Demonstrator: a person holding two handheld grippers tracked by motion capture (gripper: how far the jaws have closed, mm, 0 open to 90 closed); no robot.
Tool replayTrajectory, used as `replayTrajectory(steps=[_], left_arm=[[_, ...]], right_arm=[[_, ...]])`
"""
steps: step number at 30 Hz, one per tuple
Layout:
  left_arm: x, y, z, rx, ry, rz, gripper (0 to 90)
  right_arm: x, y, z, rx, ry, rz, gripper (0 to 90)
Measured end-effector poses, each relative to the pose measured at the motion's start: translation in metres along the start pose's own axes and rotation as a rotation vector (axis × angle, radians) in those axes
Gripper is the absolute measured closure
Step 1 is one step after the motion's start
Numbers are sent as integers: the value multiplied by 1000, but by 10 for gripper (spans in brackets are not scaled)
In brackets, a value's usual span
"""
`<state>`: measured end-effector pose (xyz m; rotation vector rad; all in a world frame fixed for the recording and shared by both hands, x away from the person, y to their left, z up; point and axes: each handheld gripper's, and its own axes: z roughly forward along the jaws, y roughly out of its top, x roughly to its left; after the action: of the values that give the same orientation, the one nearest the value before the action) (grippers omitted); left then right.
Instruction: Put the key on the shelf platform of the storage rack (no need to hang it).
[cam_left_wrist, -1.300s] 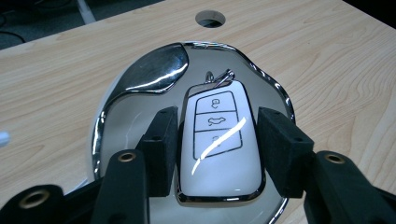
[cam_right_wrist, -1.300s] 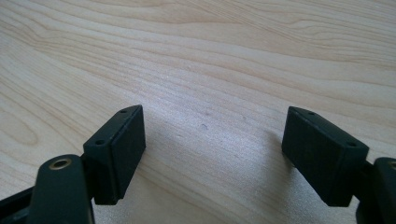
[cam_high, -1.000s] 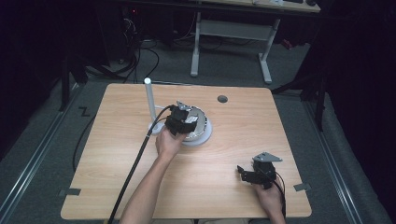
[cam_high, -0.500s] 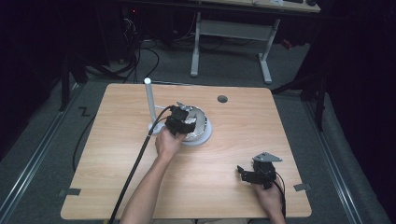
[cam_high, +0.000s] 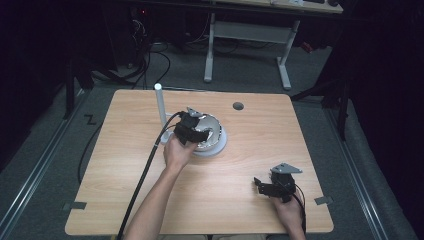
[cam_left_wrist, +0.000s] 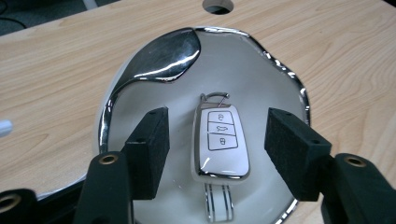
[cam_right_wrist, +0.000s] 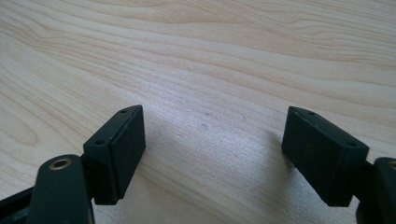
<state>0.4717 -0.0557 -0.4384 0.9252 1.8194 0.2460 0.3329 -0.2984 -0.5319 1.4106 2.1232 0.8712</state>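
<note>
Over the white dish, L gripper has just been opening, jaws apart w/ the car key lying loose between them. High view hides the key; R gripper idles wide-open on the table.

Bright tabletop, dark surroundings, sharp close-ups

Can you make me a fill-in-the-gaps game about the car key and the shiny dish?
1. The car key lies inside the ____.
2. The left tongs have just been opening, and the key between them is no longer ____.
3. The key has ____ buttons on its white face.
4. The right tongs are open over the bare ____.

Missing words: dish; gripped; three; table
</note>
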Motion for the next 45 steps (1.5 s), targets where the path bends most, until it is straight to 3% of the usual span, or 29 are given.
replayTrajectory(steps=[2, 5, 15, 21, 45], left_arm=[[0, 0, -5, 2, -5, 8, 399], [-2, 5, -14, 22, -31, -37, 401], [-2, 9, -33, 11, -53, -48, 403], [-2, 12, -44, 12, -72, -23, 406], [10, 34, -82, -7, -120, -57, 416]], right_arm=[[0, 0, 0, 0, 0, 1, 219], [0, 0, 0, 0, 0, 1, 219], [0, 0, 0, -1, 0, 1, 218], [0, 0, 0, 0, 0, 1, 219], [0, 0, 0, -1, 0, 3, 218]])
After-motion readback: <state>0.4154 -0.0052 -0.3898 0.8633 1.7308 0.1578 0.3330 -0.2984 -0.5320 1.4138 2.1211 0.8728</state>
